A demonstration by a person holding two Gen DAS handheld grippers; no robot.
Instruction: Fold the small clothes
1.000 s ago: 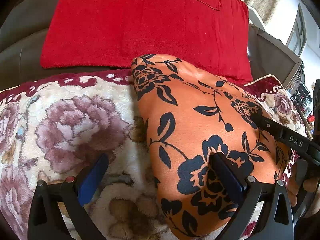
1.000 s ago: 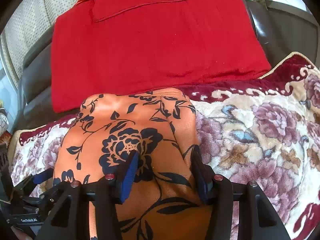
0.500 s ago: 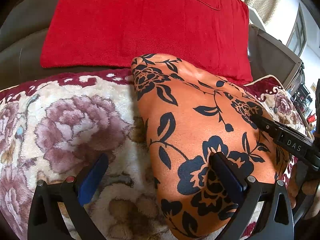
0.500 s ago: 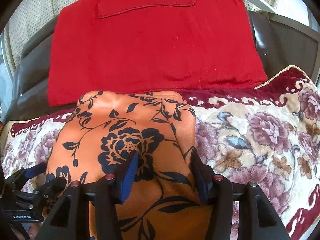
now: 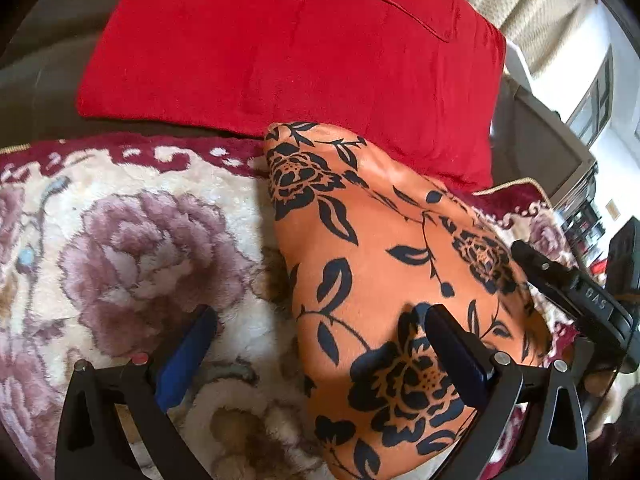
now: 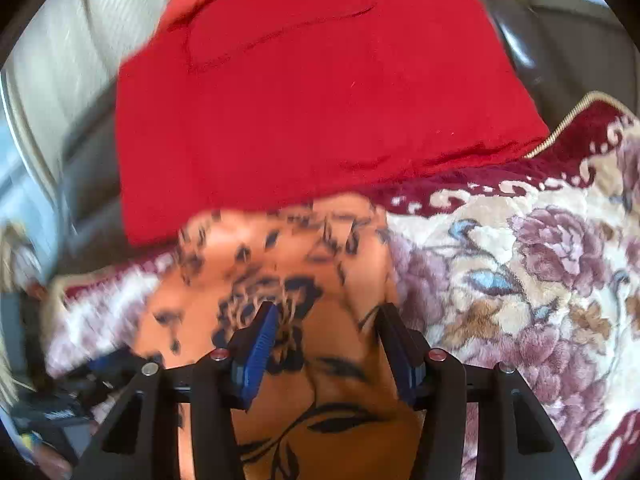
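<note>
Lying smooth on the plush floral blanket (image 5: 160, 240): orange black-flowered cloth (image 5: 380, 264).

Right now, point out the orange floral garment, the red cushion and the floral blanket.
orange floral garment (image 5: 384, 248), left wrist view, its middle.
red cushion (image 5: 280, 52), left wrist view, its front face.
floral blanket (image 6: 520, 280), right wrist view, bare pile.

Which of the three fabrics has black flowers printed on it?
The orange garment lying on the plush blanket. The blanket's flowers are mauve on cream, and the red cushion behind is plain.
</note>
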